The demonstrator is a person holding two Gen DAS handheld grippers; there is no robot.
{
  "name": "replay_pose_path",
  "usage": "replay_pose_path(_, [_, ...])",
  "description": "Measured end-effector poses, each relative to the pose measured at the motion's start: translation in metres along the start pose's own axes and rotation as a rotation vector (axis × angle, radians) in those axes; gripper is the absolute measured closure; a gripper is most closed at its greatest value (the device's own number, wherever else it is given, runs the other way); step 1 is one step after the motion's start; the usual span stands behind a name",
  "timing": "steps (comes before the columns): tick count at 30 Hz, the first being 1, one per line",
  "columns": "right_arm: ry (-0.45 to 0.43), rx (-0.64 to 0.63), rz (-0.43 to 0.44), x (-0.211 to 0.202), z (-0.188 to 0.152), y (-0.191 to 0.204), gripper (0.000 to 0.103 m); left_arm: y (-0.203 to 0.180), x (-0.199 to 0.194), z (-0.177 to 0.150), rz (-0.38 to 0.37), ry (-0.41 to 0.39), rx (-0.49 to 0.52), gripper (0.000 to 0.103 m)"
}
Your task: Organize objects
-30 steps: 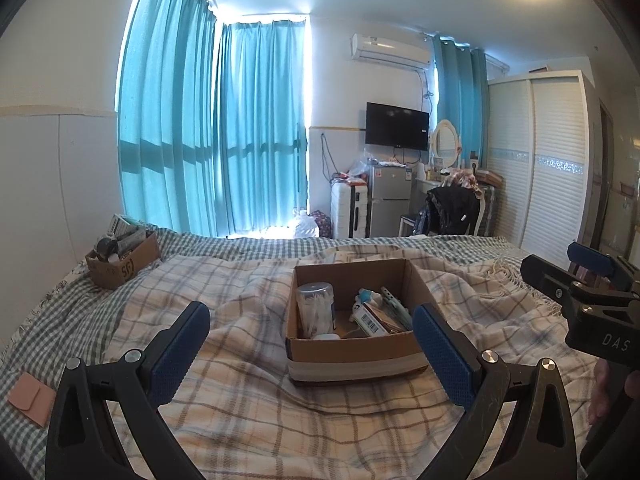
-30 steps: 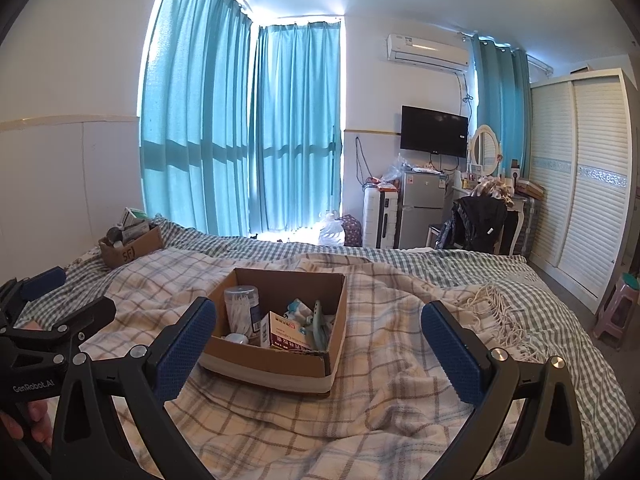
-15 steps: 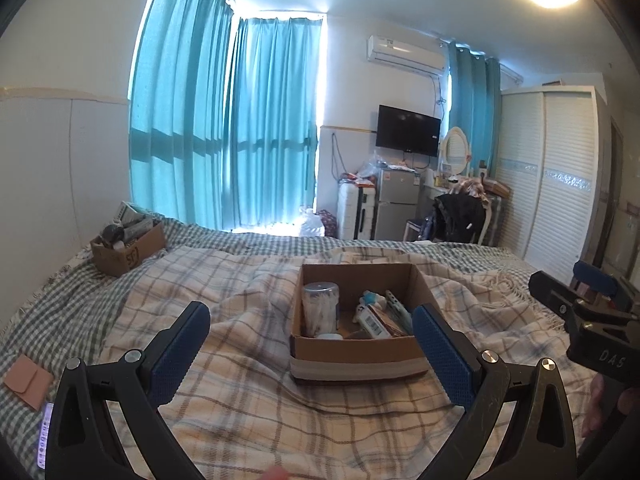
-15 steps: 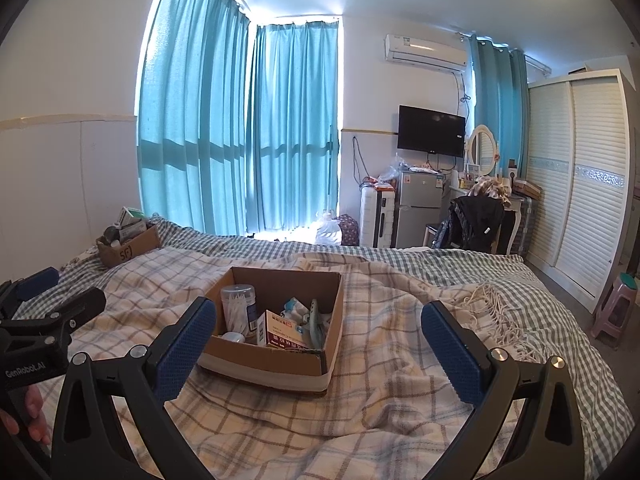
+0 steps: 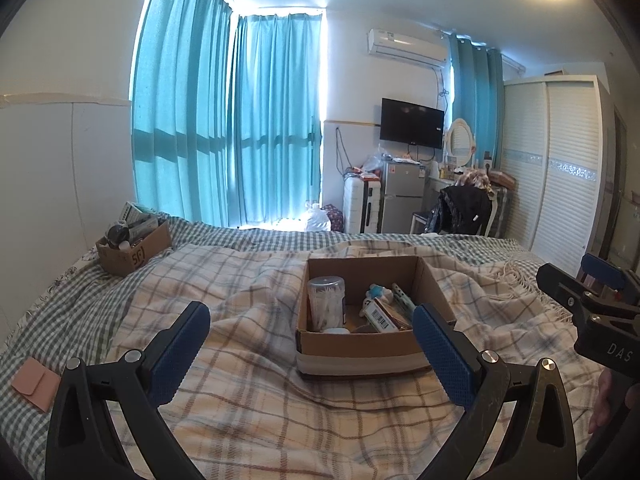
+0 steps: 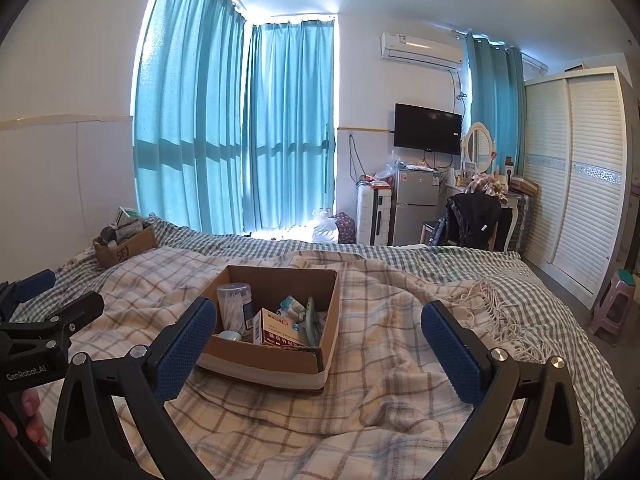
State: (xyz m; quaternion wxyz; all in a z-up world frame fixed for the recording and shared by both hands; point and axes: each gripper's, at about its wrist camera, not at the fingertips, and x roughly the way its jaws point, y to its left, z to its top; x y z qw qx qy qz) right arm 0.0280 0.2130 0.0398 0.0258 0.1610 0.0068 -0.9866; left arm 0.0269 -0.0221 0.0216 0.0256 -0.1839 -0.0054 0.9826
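Note:
An open cardboard box (image 5: 360,350) sits on the plaid blanket in the middle of the bed; it also shows in the right wrist view (image 6: 264,354). It holds a clear jar of cotton swabs (image 5: 326,302), a red and white medicine carton (image 6: 280,330) and small tubes. My left gripper (image 5: 310,354) is open and empty, hovering in front of the box. My right gripper (image 6: 318,346) is open and empty, just right of the box. A pink wallet (image 5: 34,382) lies at the bed's left edge.
A second cardboard box (image 5: 134,250) full of items stands at the bed's far left corner. The plaid blanket (image 5: 248,360) is rumpled. Beyond the bed are curtains, a fridge (image 5: 402,196), a chair and a wardrobe. A stool (image 6: 612,304) stands on the floor at right.
Both grippers have risen and drawn back slightly, so the box sits a little lower in view. Both jaws stay open and empty.

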Motion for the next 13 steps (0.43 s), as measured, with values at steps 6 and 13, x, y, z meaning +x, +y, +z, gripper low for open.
replay_pose_path(6, [0.003, 0.005, 0.002, 0.0003, -0.0005, 0.0, 0.0, 0.001, 0.001, -0.0005, -0.007, 0.014, -0.007, 0.0])
replay_pose_path(13, [0.006, 0.001, 0.005, 0.0008, -0.0021, 0.0024, 0.0, -0.0015, -0.0012, -0.0024, -0.035, -0.001, 0.005, 0.0])
